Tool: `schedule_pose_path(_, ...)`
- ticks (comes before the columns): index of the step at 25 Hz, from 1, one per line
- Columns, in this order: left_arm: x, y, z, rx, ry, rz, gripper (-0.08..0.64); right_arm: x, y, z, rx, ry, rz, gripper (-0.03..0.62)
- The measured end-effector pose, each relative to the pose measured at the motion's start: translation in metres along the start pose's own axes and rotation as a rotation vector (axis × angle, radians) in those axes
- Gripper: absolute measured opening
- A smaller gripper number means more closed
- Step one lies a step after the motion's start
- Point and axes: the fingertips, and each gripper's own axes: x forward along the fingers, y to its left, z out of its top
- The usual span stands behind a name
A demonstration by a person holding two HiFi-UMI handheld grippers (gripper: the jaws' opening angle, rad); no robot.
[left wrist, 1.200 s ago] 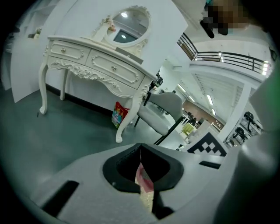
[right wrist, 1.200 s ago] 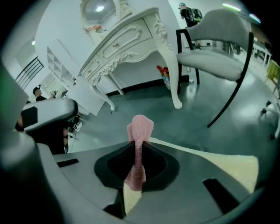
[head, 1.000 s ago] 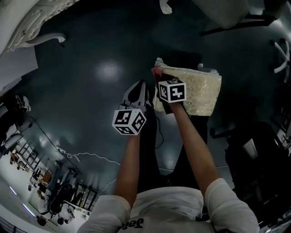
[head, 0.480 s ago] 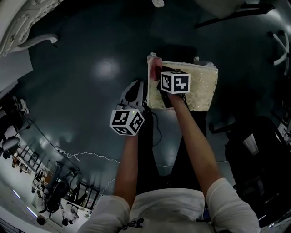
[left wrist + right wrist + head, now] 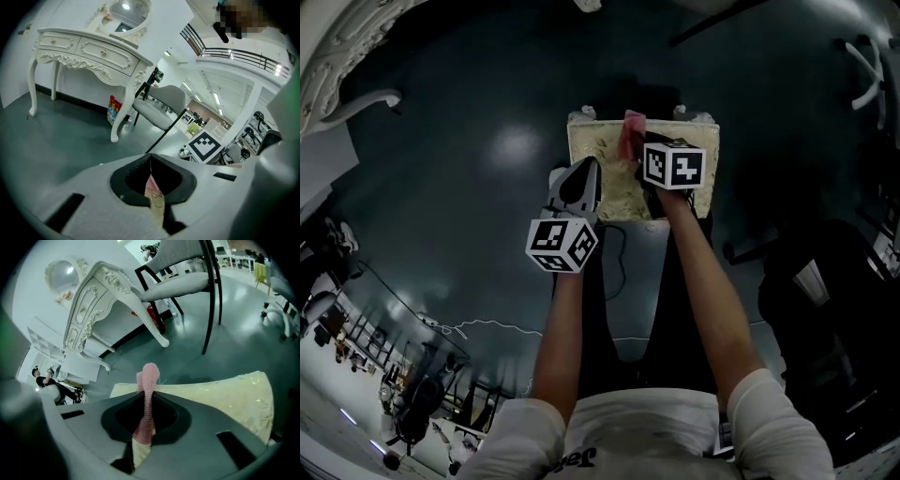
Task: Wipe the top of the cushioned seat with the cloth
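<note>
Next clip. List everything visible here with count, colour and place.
seat: one, cream, on the dark floor ahead.
cloth: one, pink, sticking up above the seat.
dressing table: one, white, carved, against the wall.
mirror: one, oval, on the dressing table.
chair: one, grey, beside the dressing table.
bag: one, multicoloured, by the dressing table's leg.
scrap: one, pink and cream, unidentifiable, in the left gripper.
right gripper: grey, shut on the cloth.
left gripper: grey, shut on the scrap, at the seat's left edge.
forearms: two, reaching forward to the grippers.

Dark floor (image 5: 487, 94) bears the cushioned seat (image 5: 595, 155) (cream-topped).
</note>
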Motion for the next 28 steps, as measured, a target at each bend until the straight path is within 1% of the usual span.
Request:
schedule_pose_path(4,0.019,-0.029,-0.014,0.012,0.019,-0.035,0.015,-0.024,-0.037,0.003,-0.016,-0.028,-0.048,0.028)
schedule_pose_path(9,0.037,-0.062,-0.030,0.023,0.039,-0.073,0.015,-0.059,-0.093,0.007,-0.001,-0.072,-0.163,0.031)
schedule_pose_path(14,0.051,-0.084,-0.039,0.030,0.051,-0.097,0.015,-0.084,-0.139,0.010,0.017,-0.085,-0.266,0.031)
schedule_pose_path(18,0.055,-0.088,-0.041,0.033,0.055,-0.102,0.015,-0.099,-0.168,0.011,0.010,-0.074,-0.404,0.028)
schedule_pose_path(19,0.055,-0.087,-0.041,0.032,0.057,-0.101,0.015,-0.100,-0.174,0.010,0.018,-0.074,-0.410,0.028)
schedule_pose_path(21,0.054,-0.084,-0.041,0.030,0.058,-0.096,0.015,-0.099,-0.179,0.009,0.034,-0.075,-0.393,0.028)
schedule_pose_path(22,0.054,-0.081,-0.040,0.028,0.057,-0.092,0.015,-0.098,-0.181,0.009,0.029,-0.072,-0.396,0.028)
schedule_pose_path(25,0.051,-0.073,-0.039,0.020,0.051,-0.083,0.015,-0.098,-0.190,0.009,0.017,-0.058,-0.440,0.028)
schedule_pose_path(28,0.043,-0.066,-0.034,0.017,0.042,-0.076,0.015,-0.102,-0.190,0.010,0.073,-0.071,-0.455,0.026)
